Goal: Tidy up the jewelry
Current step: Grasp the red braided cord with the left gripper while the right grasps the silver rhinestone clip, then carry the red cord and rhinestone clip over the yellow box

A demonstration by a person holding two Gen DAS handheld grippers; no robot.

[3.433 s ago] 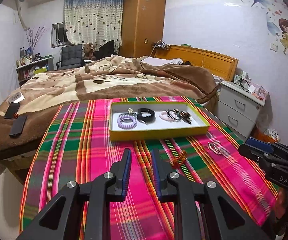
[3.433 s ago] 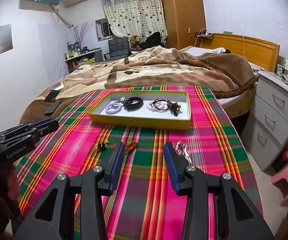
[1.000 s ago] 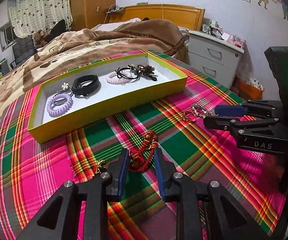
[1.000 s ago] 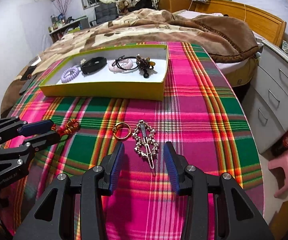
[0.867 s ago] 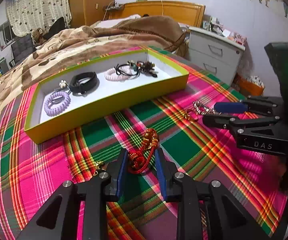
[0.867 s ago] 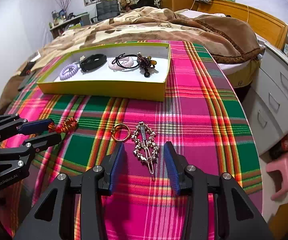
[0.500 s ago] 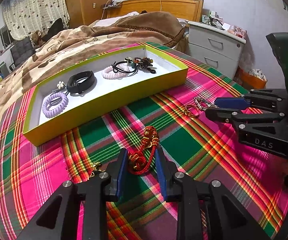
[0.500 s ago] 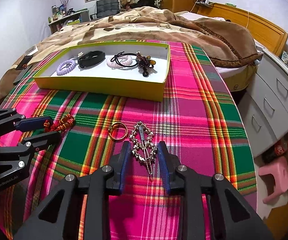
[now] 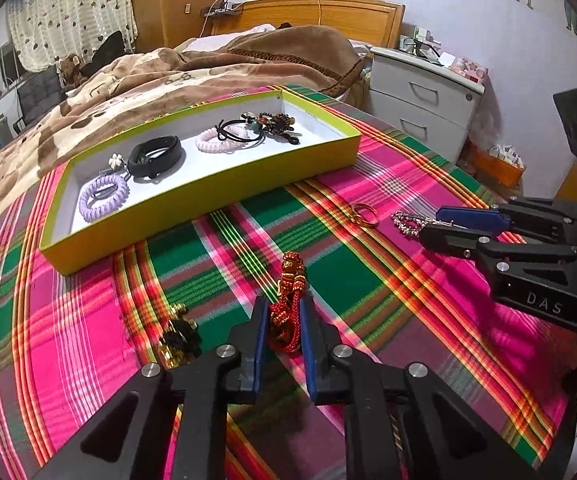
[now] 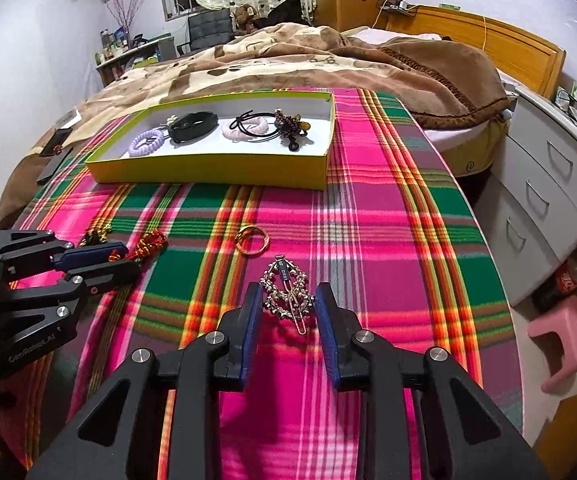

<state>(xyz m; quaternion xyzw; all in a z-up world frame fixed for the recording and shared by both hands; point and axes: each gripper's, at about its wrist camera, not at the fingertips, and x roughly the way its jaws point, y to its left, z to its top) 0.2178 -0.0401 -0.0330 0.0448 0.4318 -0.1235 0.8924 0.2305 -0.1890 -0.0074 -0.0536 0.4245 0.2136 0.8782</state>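
Observation:
A red braided cord charm [image 9: 287, 312] lies on the plaid cloth between the pads of my left gripper [image 9: 283, 320], which is closed on its near end. A silver hair clip [image 10: 287, 296] lies between the fingers of my right gripper [image 10: 288, 304], whose pads stand at its sides. A gold ring [image 10: 251, 239] lies just beyond the clip. A small gold and black piece [image 9: 177, 338] lies left of the left gripper. The yellow tray [image 9: 192, 208] holds a purple coil tie [image 9: 103, 197], a black band [image 9: 155, 156], a pink coil tie and a beaded piece.
The plaid-covered table [image 10: 388, 208] ends at the right beside white drawers [image 10: 548, 184] and a pink stool [image 10: 564, 340]. A bed with a brown blanket [image 10: 288, 60] lies behind the tray. Phones [image 10: 54, 160] lie on the bed at left.
Both grippers came down from above the table to the jewelry. The left jaws closed on the red charm. The right jaws narrowed around the hair clip.

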